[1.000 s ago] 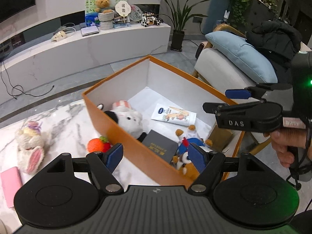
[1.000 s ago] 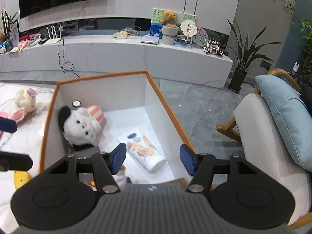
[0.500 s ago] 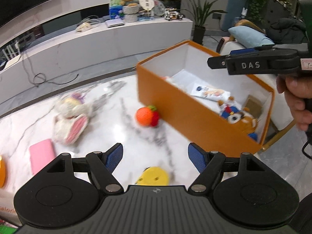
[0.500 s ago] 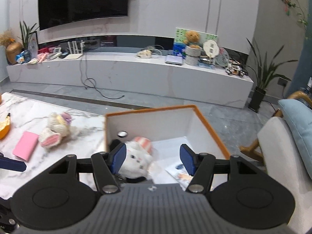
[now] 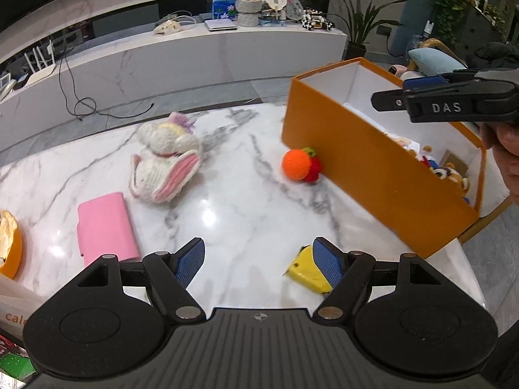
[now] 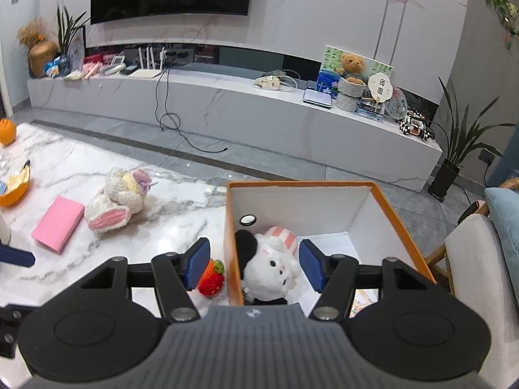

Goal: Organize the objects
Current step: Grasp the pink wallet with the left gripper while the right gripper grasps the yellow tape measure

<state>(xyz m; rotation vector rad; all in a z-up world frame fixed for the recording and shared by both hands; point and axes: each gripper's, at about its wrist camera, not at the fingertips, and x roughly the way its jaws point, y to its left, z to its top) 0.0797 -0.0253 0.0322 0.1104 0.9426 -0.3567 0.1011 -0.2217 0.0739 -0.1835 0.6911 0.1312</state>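
Observation:
An orange box (image 5: pixel 382 168) (image 6: pixel 232 243) with white inner walls stands at the right end of the marble table (image 5: pixel 233 194). Inside lie a white plush (image 6: pixel 272 265), a toy bear (image 5: pixel 451 175) and other items. My left gripper (image 5: pixel 258 261) hangs open and empty above the table, a yellow object (image 5: pixel 306 270) beside its right finger. An orange-and-red knitted fruit (image 5: pixel 300 165) (image 6: pixel 212 277) lies against the box's outer wall. A knitted bunny (image 5: pixel 165 159) (image 6: pixel 118 199) and a pink case (image 5: pixel 105 228) (image 6: pixel 58 223) lie further left. My right gripper (image 6: pixel 254 265) is open and empty over the box's left wall.
An orange bowl (image 5: pixel 9 246) (image 6: pixel 14 184) sits at the table's left edge. Beyond the table a long white TV bench (image 6: pixel 227 107) carries a teddy bear, cables and boxes. A chair with a blue cushion (image 6: pixel 506 220) stands right of the box. A hand (image 5: pixel 506 155) holds the right gripper.
My left gripper swung left, away from over the box to the open table, so the bunny, pink case and yellow object came into view. My right gripper drew back and tilted up above the box.

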